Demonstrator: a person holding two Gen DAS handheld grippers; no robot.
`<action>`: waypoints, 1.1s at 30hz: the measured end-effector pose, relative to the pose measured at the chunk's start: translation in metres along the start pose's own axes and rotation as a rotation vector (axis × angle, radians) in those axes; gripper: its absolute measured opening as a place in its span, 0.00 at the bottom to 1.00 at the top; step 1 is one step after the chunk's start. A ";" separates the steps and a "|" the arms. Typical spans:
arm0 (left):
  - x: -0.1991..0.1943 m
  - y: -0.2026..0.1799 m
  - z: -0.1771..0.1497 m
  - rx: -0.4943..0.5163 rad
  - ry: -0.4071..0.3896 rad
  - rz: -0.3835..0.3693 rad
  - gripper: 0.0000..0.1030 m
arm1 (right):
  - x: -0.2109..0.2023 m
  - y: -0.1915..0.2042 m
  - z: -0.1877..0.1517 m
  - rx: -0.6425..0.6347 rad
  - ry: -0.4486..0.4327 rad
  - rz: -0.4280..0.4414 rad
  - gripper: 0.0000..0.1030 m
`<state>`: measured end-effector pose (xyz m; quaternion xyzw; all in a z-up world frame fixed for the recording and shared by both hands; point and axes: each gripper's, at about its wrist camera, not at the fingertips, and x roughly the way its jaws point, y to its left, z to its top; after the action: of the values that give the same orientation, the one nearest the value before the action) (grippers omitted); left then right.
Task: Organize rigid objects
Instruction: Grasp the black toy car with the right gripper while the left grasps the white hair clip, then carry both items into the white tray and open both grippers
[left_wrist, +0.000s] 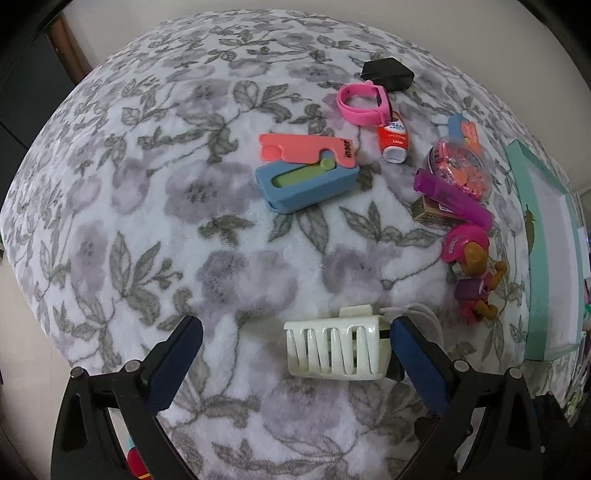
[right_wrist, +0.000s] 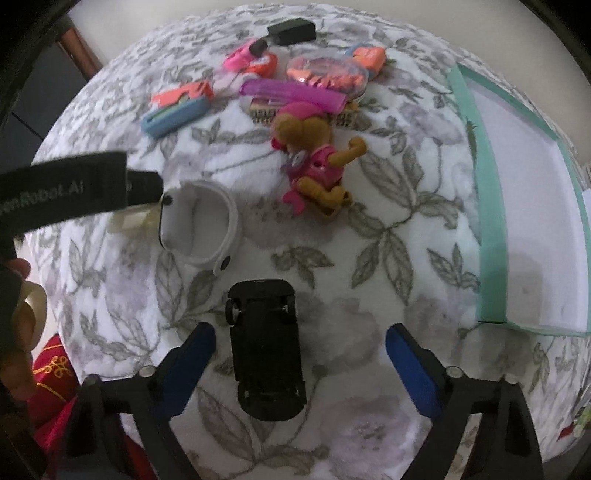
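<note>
We catalogue, left to right, over a floral blanket (left_wrist: 155, 221).

Left wrist view: the left gripper (left_wrist: 295, 363) points down with its jaws spread wide, gripping nothing. A cream slotted holder (left_wrist: 338, 349) lies between the fingers, hard against the right one and clear of the left. Further off lie a blue-and-coral case (left_wrist: 306, 173), a pink watch (left_wrist: 364, 103), a red-and-white bottle (left_wrist: 393, 138) just beside it, a black block (left_wrist: 388, 74) at the far edge, a glitter jar (left_wrist: 461, 166), a purple tube (left_wrist: 452, 197) and a pup figure (left_wrist: 476, 273). A mint tray (left_wrist: 554, 258) stands at the right.

Right wrist view: a black strap (right_wrist: 62, 188) crosses the left edge. A white band (right_wrist: 201, 225) lies near it. The right gripper (right_wrist: 300, 352) also has its jaws wide apart, holding nothing. A black toy car (right_wrist: 266, 347) lies upside down between the fingers, nearer the left one; we cannot tell whether it touches it.
</note>
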<state>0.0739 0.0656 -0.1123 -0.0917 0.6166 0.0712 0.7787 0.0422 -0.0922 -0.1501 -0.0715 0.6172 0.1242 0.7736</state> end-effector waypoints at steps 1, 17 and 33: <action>0.000 -0.005 -0.001 0.005 -0.006 -0.001 0.94 | 0.003 0.002 0.000 -0.005 0.006 -0.005 0.85; 0.010 -0.028 0.014 0.029 -0.014 -0.122 0.56 | -0.005 -0.004 -0.002 0.021 -0.002 0.000 0.34; -0.043 -0.028 0.022 0.002 -0.102 -0.152 0.54 | -0.069 -0.058 0.016 0.128 -0.132 0.068 0.34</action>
<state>0.0910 0.0440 -0.0640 -0.1336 0.5675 0.0160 0.8123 0.0594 -0.1505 -0.0817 0.0073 0.5737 0.1151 0.8109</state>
